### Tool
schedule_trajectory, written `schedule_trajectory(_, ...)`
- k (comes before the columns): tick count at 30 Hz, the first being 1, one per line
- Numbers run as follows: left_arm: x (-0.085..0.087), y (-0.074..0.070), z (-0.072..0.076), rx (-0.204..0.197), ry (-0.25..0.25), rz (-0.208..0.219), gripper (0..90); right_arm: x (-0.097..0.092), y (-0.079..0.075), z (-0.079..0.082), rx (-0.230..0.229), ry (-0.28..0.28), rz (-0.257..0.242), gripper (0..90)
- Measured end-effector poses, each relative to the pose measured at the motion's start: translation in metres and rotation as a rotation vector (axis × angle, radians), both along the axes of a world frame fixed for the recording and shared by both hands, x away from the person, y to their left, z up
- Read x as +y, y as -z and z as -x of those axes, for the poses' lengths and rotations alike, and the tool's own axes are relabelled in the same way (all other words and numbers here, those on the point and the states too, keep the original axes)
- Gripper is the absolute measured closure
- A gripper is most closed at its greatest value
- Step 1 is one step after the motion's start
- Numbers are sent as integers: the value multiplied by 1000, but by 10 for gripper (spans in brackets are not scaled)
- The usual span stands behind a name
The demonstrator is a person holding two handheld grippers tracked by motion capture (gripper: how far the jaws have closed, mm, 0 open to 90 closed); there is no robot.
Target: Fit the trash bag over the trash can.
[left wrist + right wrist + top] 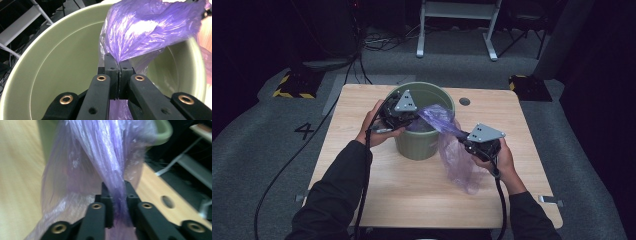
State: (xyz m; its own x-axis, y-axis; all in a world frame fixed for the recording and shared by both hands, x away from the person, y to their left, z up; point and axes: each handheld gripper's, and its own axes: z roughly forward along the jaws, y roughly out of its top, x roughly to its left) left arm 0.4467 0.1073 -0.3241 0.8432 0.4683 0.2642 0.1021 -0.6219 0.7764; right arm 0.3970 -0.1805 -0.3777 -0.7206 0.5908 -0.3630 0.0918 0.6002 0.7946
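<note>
Right gripper view is motion-blurred: purple bag (pixel 100 157) smeared, green bin (pixel 162 131) rim soft and cut off at the top edge. Bag's lower end runs off the bottom there. In the left gripper view the bag hides part of the bin's (pixel 62 55) far wall; bin bottom unreadable. High view: left claw (pixel 414 119) tips hidden under its grey plate, desk (pixel 412 195) front edge covered by sleeves.

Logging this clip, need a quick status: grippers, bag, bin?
Left gripper shut on purple bag over the green bin. Right gripper shut on the bag beside the bin. Bag mostly outside, draped to table. Nothing in the way.
</note>
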Motion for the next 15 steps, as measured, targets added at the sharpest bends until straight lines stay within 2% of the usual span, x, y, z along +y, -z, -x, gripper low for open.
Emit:
schedule_trajectory(1, 1, 0, 0, 1, -4, 11, 863, -2, -6, 1, -36, 25, 6, 869)
schedule_trajectory(2, 2, 0, -1, 7, 3, 11, 863, -2, -6, 1, -36, 25, 6, 869)
schedule_trajectory(3, 2, 0, 0, 7, 11, 2, 798, -5, -15, 2, -70, 53, 7, 873)
schedule_trajectory(4, 2, -1, 1, 2, 0, 0, 798, -5, -15, 2, -70, 53, 7, 873)
schedule_trajectory(5, 2, -1, 1, -1, -18, 8, 717, -6, -19, 2, -89, 64, 19, 873)
schedule_trajectory(7, 5, -3, 1, -1, -22, 31, 625, -7, -29, 1, -120, 84, 47, 876)
schedule_trajectory(9, 5, -3, 2, -5, -35, 32, 460, -4, -41, -1, -161, 100, 115, 875)
schedule_trajectory(11, 6, -4, 3, -11, -48, 29, 351, -1, -48, -4, -174, 108, 164, 876)
schedule_trajectory(12, 7, -4, 3, -8, -55, 37, 290, 0, -52, -6, -174, 111, 174, 877)
schedule_trajectory(14, 12, -3, 1, 9, -55, 56, 204, 3, -58, -10, -180, 132, 211, 878)
schedule_trajectory(15, 14, -3, 1, 12, -56, 65, 188, 3, -60, -11, -184, 143, 210, 879)
